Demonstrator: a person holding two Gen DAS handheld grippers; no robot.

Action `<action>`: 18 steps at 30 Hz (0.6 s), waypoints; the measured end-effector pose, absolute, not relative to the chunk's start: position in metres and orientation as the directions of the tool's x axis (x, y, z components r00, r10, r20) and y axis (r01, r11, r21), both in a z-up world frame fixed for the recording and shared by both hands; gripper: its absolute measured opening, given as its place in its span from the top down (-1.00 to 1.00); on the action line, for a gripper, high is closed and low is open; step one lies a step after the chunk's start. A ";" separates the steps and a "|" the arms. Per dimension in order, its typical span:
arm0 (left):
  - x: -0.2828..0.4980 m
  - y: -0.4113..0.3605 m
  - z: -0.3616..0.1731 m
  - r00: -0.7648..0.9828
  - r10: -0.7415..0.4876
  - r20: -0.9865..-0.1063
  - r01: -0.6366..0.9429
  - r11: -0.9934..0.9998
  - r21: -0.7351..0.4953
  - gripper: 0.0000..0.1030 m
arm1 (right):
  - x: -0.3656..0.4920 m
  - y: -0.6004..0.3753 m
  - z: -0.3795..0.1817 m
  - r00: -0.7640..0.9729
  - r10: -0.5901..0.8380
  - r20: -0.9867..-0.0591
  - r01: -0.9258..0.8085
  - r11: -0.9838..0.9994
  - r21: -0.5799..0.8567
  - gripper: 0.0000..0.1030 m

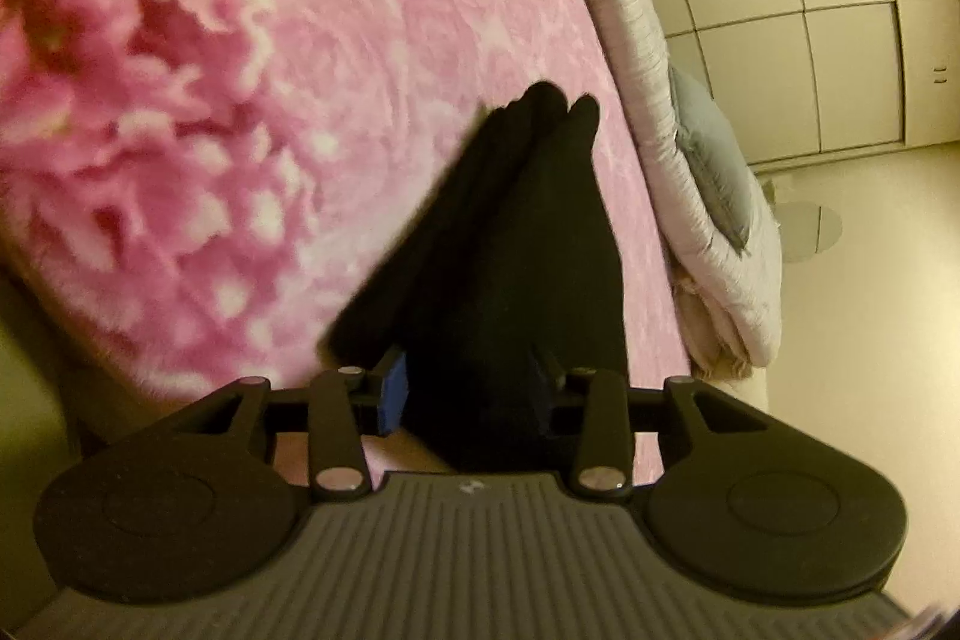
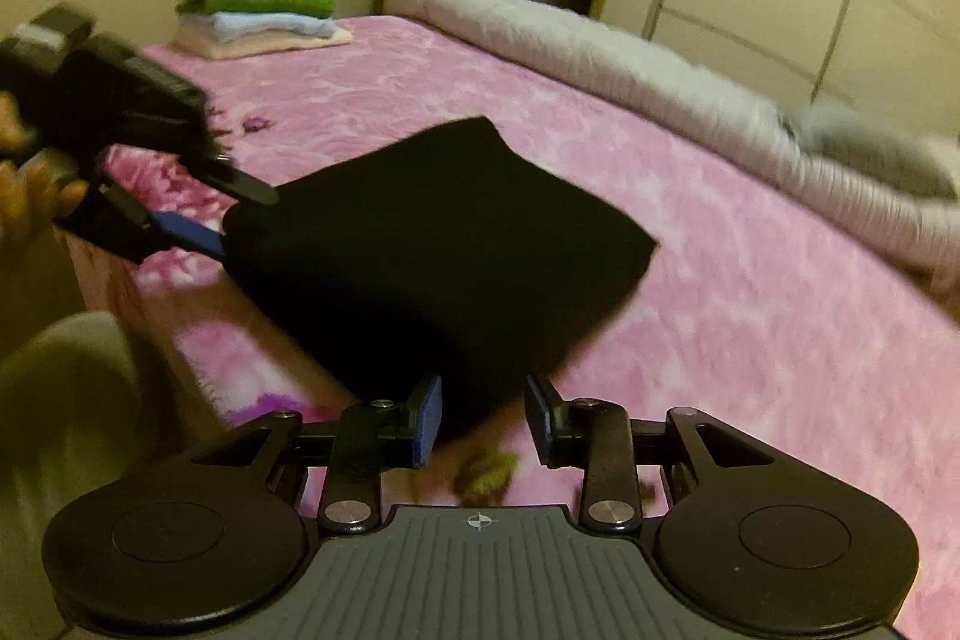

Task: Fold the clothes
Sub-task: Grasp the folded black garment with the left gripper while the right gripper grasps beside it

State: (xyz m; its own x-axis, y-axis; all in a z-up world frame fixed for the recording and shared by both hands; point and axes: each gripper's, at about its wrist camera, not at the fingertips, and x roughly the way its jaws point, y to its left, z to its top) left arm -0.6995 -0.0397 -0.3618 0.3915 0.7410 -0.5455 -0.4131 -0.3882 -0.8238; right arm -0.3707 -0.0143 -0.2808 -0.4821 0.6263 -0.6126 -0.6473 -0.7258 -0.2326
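A folded black garment is held above a pink floral bedspread. My left gripper is shut on one end of the garment, which fills the gap between its blue-padded fingers. In the right wrist view the left gripper grips the garment's left edge. My right gripper has its jaws apart around the garment's near edge; the cloth sits between the pads, and contact is blurred.
A stack of folded clothes, green on top, sits at the far corner of the bed. A rolled white quilt and a grey pillow lie along the far side. Wardrobe doors stand beyond.
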 end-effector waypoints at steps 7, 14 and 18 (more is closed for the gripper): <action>-0.692 -0.034 -0.357 0.324 0.730 -0.602 -0.604 -0.330 -0.725 0.75 | -0.402 -0.032 -0.306 -0.407 0.735 -0.543 -0.513 -0.675 -0.530 0.67; -0.686 -0.042 -0.348 0.280 0.728 -0.625 -0.721 -0.271 -0.638 0.72 | -0.402 -0.035 -0.351 -0.364 0.742 -0.562 -0.332 -0.668 -0.666 0.67; -0.692 -0.052 -0.326 0.280 0.748 -0.601 -0.728 -0.242 -0.641 0.72 | -0.388 -0.017 -0.319 -0.390 0.653 -0.649 -0.480 -0.746 -0.462 0.57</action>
State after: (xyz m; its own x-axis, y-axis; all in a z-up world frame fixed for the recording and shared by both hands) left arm -0.6919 -0.0516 -0.3255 0.2804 0.7484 -0.6010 -0.7283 -0.2420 -0.6411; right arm -0.3876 -0.0166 -0.3190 -0.3905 0.6530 -0.6490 -0.4798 -0.7460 -0.4618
